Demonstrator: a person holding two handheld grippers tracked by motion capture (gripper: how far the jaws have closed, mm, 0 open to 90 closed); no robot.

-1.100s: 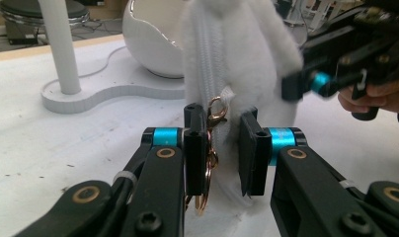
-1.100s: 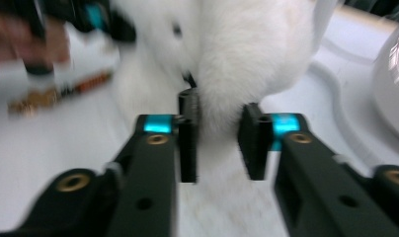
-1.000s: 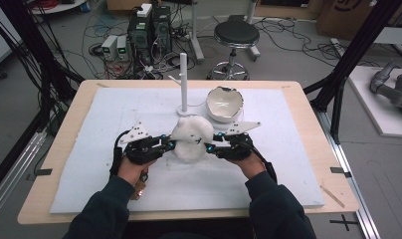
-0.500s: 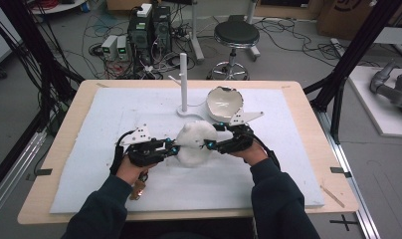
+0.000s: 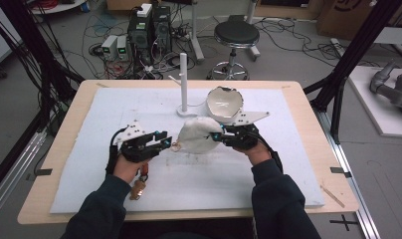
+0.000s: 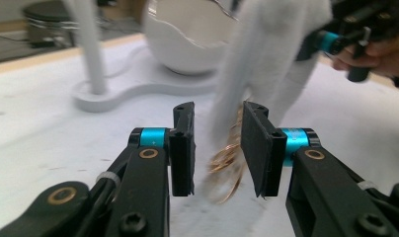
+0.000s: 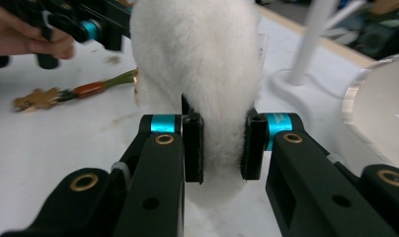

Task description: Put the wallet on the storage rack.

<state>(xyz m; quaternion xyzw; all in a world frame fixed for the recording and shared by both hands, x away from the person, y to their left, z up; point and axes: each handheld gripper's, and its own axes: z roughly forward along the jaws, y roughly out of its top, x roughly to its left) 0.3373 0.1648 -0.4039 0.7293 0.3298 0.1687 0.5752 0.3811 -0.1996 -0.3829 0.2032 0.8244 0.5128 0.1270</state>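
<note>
White fluffy pouch (image 5: 198,135) hangs just above the counter (image 5: 288,164), clamped by the right hand-held gripper (image 7: 222,148). The left hand-held gripper (image 6: 217,143) stands parted around a gold ring cluster (image 6: 227,163) at the pouch's lower end. This looks like a pull-out step; next, the left one likely needs to close. Farther back: one white stand (image 5: 183,79), one white bowl (image 5: 224,103).

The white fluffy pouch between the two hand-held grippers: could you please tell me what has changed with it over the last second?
The right hand-held gripper, shut on the white fluffy pouch, has lifted and tilted it toward the bowl. The left hand-held gripper now stands open around gold rings at its mouth. The white stand and bowl stayed put.
</note>
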